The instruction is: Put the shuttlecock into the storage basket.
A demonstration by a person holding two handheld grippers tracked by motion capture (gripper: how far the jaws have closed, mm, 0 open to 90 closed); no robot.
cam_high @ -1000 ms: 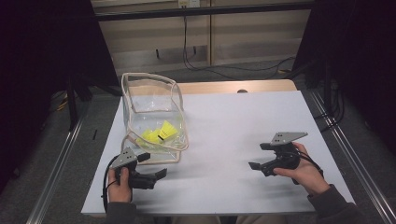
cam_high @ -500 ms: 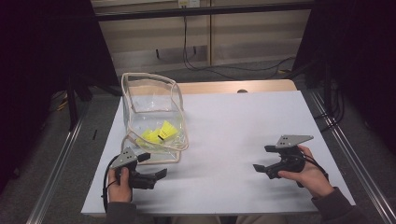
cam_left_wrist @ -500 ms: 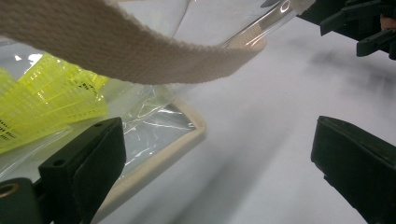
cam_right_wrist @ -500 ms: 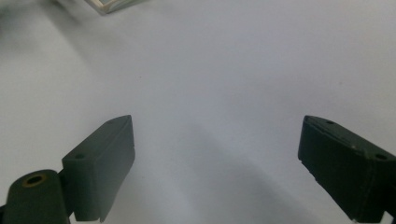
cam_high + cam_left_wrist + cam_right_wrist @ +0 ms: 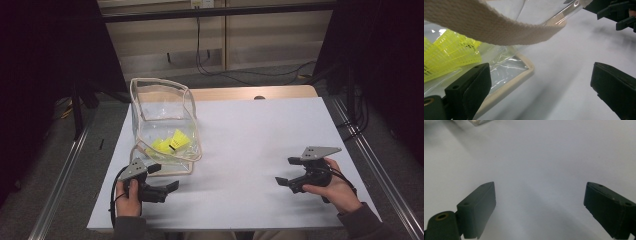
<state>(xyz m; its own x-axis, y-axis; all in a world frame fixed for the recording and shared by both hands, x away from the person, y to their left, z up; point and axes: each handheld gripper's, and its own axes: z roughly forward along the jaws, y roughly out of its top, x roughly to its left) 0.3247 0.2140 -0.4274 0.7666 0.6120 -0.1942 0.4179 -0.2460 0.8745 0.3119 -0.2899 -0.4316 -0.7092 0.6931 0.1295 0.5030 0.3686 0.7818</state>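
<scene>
A clear plastic bag (image 5: 162, 130) with beige trim stands open on the white table (image 5: 250, 130), at its left side. Yellow mesh pieces (image 5: 170, 142) lie inside it, and they appear large in the left gripper view as yellow mesh pieces (image 5: 449, 55) behind the clear wall. A beige strap (image 5: 499, 27) of the bag crosses the top of that view. My left gripper (image 5: 170, 187) rests open on the table just in front of the bag, holding nothing. My right gripper (image 5: 281, 181) rests open near the right front of the table, over bare surface.
A wooden strip (image 5: 250, 93) runs along the table's far edge. Cables (image 5: 210, 60) hang behind it. Metal rails (image 5: 65, 180) flank the table on both sides. The other gripper (image 5: 619, 15) shows far off in the left gripper view.
My right gripper has moved a little toward the person and lower onto the table. The left gripper and the bag have stayed put.
</scene>
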